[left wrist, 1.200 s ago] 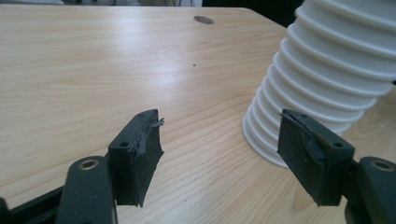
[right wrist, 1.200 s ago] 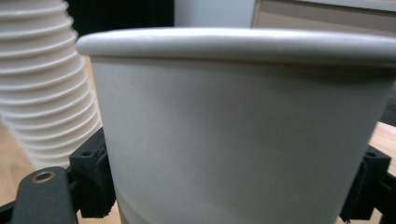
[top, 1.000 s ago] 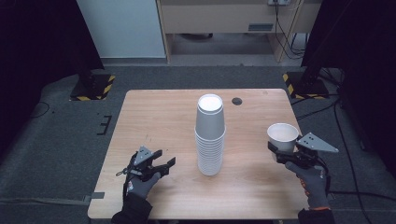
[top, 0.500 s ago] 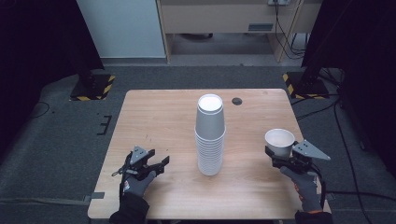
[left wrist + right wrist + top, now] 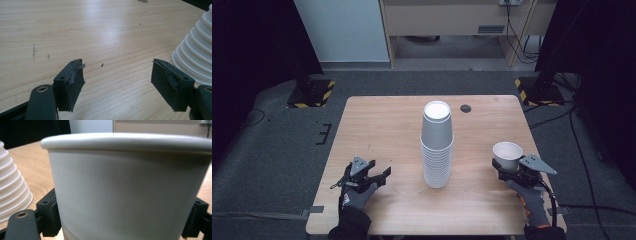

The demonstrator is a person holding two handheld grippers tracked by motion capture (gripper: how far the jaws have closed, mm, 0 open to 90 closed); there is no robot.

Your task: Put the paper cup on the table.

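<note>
Near the surface's right edge, right gripper jaws clasp an upright cup; squeezing harder could crumple it. Left gripper jaws gape, holding nothing.

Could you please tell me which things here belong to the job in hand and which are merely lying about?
In the job:
- single white paper cup, upright, clamped in the right gripper
- tall stack of upside-down white paper cups
- left gripper, open, holding nothing

Lying about:
- small dark round disc near the far edge of the wooden table

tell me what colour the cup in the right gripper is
White; the cup shows best in the right gripper view.
</note>
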